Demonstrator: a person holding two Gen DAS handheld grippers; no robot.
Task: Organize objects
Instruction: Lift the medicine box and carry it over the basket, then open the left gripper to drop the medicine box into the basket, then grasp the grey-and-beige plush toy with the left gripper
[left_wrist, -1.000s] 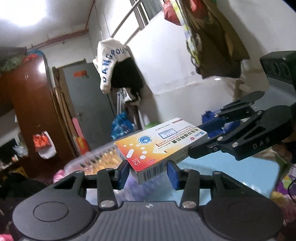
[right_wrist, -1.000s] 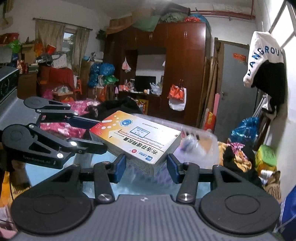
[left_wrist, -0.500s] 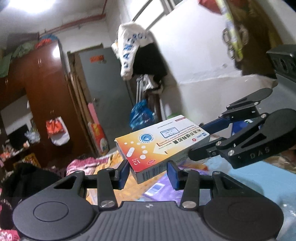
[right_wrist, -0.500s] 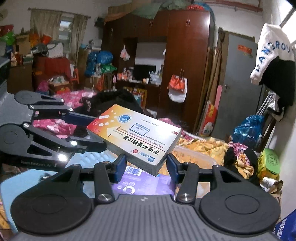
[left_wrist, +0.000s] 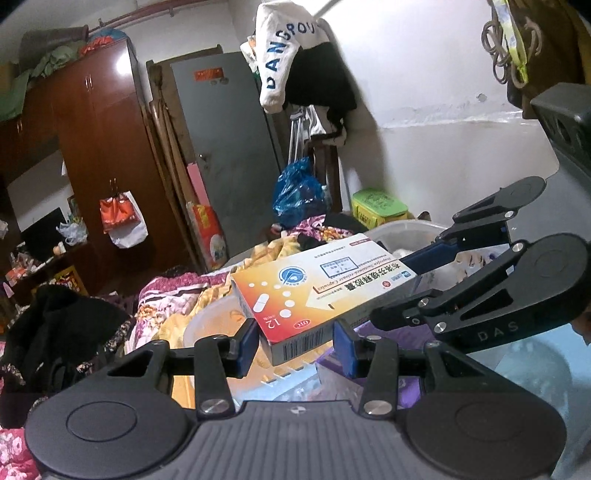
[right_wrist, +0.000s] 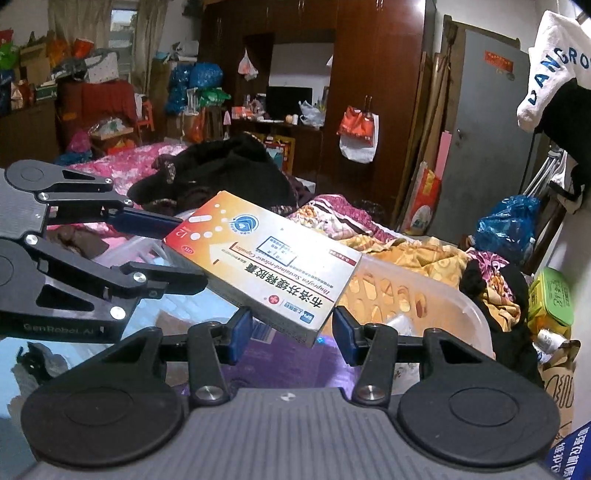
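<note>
An orange and white medicine box (left_wrist: 317, 291) hangs in the air between both grippers, one end at each; it also shows in the right wrist view (right_wrist: 262, 262). My left gripper (left_wrist: 297, 345) has its blue pads on either side of the box's barcode end, with a small gap on the right side. My right gripper (right_wrist: 291, 332) brackets the opposite end, its pads also a little apart from the box. Each gripper shows in the other's view, the right gripper (left_wrist: 406, 284) and the left gripper (right_wrist: 177, 251), with fingers along the box's edges.
A translucent plastic bin (right_wrist: 424, 295) with small items sits below the box; it also shows in the left wrist view (left_wrist: 406, 229). A purple packet (right_wrist: 295, 362) and a glass tabletop (left_wrist: 535, 354) lie underneath. A cluttered bed (right_wrist: 221, 173), wardrobe (left_wrist: 92, 155) and grey door (left_wrist: 225, 147) lie beyond.
Both grippers have carried the box together across the room view and lower, from over the blue tabletop to above the plastic bin. The hold on the box looks the same.
</note>
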